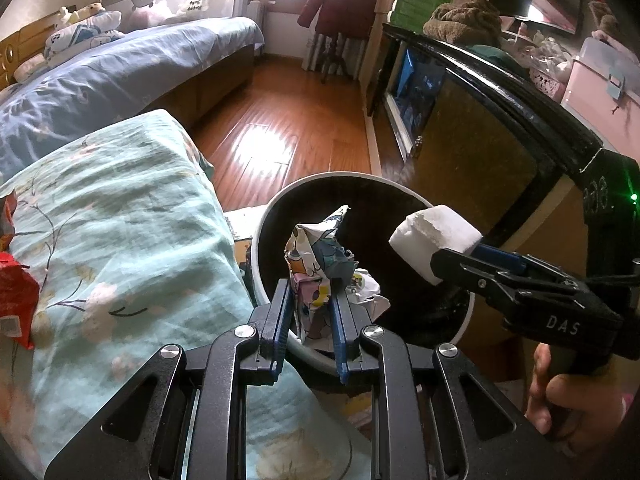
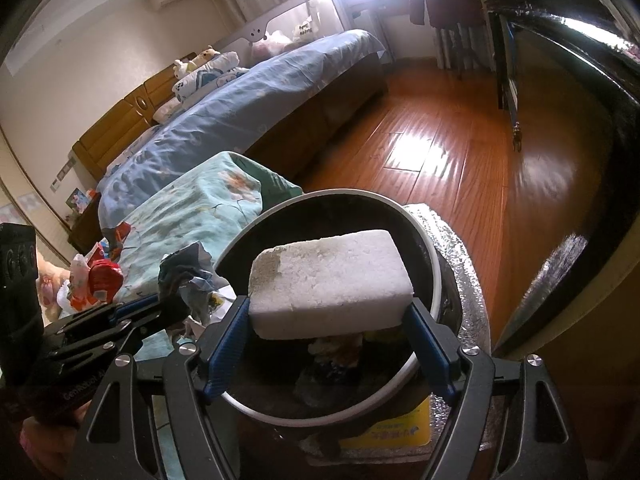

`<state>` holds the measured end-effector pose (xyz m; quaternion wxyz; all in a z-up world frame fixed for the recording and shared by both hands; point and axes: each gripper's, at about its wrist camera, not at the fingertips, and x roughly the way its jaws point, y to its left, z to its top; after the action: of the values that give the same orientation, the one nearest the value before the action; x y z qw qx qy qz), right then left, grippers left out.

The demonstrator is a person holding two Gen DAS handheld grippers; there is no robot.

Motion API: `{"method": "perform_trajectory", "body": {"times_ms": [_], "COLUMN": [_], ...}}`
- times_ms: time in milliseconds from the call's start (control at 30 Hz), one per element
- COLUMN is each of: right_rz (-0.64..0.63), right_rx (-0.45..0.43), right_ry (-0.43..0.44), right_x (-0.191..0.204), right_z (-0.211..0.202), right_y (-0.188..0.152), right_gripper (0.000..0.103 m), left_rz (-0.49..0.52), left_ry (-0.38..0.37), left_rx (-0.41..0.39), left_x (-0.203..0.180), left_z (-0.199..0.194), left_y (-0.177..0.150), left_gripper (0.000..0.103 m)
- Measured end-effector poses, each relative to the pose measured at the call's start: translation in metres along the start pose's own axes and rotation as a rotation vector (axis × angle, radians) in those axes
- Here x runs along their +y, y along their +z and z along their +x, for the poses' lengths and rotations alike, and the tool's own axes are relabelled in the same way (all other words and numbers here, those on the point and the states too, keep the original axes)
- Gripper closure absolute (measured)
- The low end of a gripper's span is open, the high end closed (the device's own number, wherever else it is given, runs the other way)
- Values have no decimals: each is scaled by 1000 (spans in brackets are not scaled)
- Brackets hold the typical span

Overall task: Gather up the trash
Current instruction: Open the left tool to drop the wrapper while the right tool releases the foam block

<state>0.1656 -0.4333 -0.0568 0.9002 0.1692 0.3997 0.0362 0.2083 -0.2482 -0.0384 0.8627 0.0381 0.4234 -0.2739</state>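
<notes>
Two handheld grippers work over one bin. Left gripper: jaws nearly closed, clamped on one crumpled printed wrapper, which sticks up between the blue pads above the near rim of the bin. Right gripper: jaws wide, pinching one white foam block by its two short ends; block lies level, directly above the bin opening. One hand shows on the right gripper's handle in the left wrist view.

Largest to smallest:
- Beds: one, blue duvet, along the far wall; several plush toys at the headboard, number unclear.
- Dark cabinet: one, on the right, glossy black top edge.
- Floral teal cloth: one, draped over a surface just left of the bin.
- Trash bin: one, round, white rim, dark inside. It stands on a silver foil-covered surface.
- Foam block: one, held.
- Printed wrapper: one, held.
- Red wrappers: at least two pieces on the teal cloth, exact count uncertain.

Bin contents: some rubbish at the bottom, seen under the foam block in the right wrist view, including a pale crumpled piece and something dark; items too shaded to count.
</notes>
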Motion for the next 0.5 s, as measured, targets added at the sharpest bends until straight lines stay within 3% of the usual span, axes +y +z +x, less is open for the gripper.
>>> {"method": "perform_trajectory", "body": {"times_ms": [400,500], "right_rz": [5,6], "right_rx": [-2,3], "right_ry": [-7,-12], "right_x": [0,1], "right_z": [1,1], "right_y": [2,2], "right_gripper": [22,21], "left_rz": [5,8], "left_ry": [-2,8], "left_rx": [3,-10], "left_x": [-2,-3], "left_z": [3,0], "left_y": [0,-1], "left_gripper": [80,55]}}
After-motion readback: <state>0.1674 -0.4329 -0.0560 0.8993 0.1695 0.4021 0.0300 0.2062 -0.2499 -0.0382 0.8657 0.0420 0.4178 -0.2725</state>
